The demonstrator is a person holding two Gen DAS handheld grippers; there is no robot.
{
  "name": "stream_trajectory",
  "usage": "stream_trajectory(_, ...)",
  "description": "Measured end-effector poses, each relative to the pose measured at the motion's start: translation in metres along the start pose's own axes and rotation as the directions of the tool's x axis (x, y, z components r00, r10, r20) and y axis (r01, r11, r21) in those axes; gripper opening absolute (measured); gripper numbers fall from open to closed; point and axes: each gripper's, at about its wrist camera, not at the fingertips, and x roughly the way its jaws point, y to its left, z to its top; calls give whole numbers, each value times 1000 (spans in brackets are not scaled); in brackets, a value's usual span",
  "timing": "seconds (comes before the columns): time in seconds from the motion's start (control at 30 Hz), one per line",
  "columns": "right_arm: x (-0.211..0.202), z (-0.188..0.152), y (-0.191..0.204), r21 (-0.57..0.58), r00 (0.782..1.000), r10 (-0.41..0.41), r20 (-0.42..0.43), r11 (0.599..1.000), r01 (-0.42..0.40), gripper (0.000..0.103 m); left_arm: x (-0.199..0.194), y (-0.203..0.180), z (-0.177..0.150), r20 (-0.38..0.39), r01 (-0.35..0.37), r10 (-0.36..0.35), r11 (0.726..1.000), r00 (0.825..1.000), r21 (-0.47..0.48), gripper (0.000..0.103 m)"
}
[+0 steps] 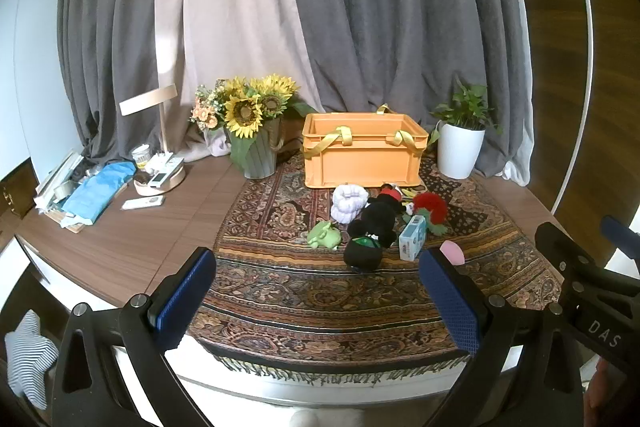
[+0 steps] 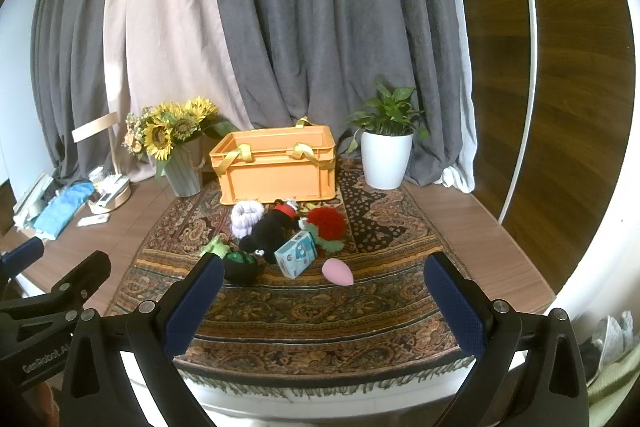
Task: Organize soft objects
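Note:
An orange crate [image 1: 362,151] [image 2: 278,165] with yellow ribbon handles stands at the back of a patterned rug [image 1: 320,291] [image 2: 320,303]. In front of it lie soft toys: a white knitted plush [image 1: 348,203] [image 2: 247,217], a black plush mouse [image 1: 370,227] [image 2: 268,233], a small green plush [image 1: 325,235] [image 2: 216,247], a red fluffy flower [image 1: 430,205] [image 2: 327,223], a pink egg-shaped sponge [image 1: 453,253] [image 2: 338,273] and a light blue tissue pack [image 1: 412,238] [image 2: 297,253]. My left gripper [image 1: 318,291] and right gripper [image 2: 324,301] hover open over the rug's near part, short of the toys, with nothing between the fingers.
A sunflower vase [image 1: 256,131] [image 2: 182,155] stands left of the crate, a white potted plant [image 1: 460,139] [image 2: 386,151] to its right. A lamp, remotes and a blue bag [image 1: 100,191] crowd the table's far left. Grey curtains hang behind. The table's front edge is close below the grippers.

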Motion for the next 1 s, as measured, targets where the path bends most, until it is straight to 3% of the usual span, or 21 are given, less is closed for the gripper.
stream_trajectory(1.0, -2, 0, 1, 1, 1000, -1, 3, 1000, 1, 101, -2, 0, -6, 1, 3, -3, 1000, 1000, -6, 103)
